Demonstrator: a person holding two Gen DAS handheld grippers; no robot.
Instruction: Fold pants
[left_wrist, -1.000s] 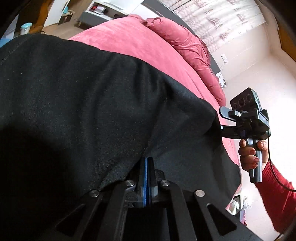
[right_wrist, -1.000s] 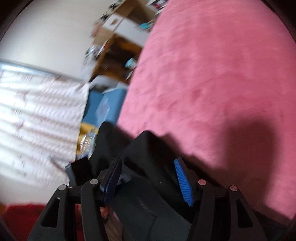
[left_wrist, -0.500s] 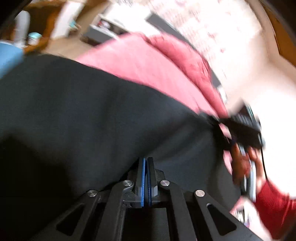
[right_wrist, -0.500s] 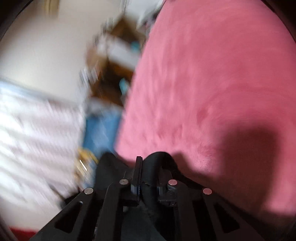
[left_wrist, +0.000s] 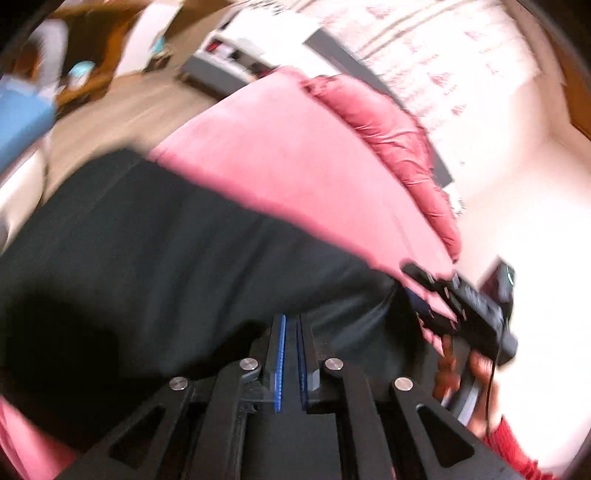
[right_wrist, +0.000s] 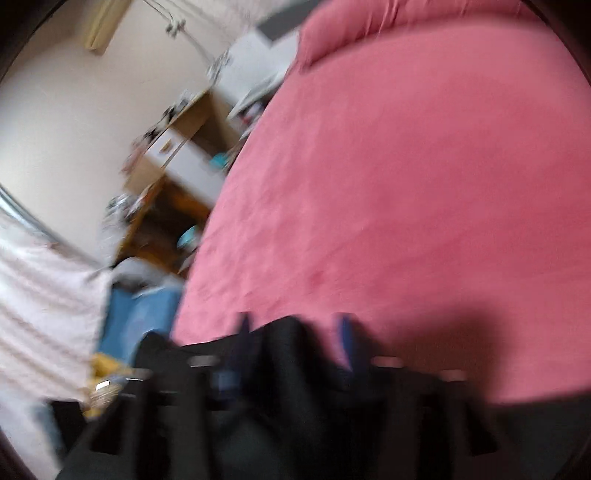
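The black pants (left_wrist: 155, 251) spread wide across the pink bed (left_wrist: 280, 155) in the left wrist view. My left gripper (left_wrist: 291, 325) is shut on an edge of the black cloth, its blue pads almost together. My right gripper (left_wrist: 424, 295) shows at the right of that view, at the far edge of the pants, held by a hand in a red sleeve. In the blurred right wrist view black cloth (right_wrist: 291, 347) sits between the blue pads of my right gripper (right_wrist: 295, 332), which stand apart.
A rumpled pink duvet or pillow (left_wrist: 388, 125) lies along the bed's far side. Beyond the bed stand a wooden desk (right_wrist: 173, 155), a blue box (right_wrist: 136, 317) and a patterned curtain (right_wrist: 40, 314). Pink bed surface (right_wrist: 424, 184) stretches ahead of the right gripper.
Both grippers have swung fast with the pants, blurring the views. The right gripper closed on the cloth half a second ago, and its pads now stand apart again.
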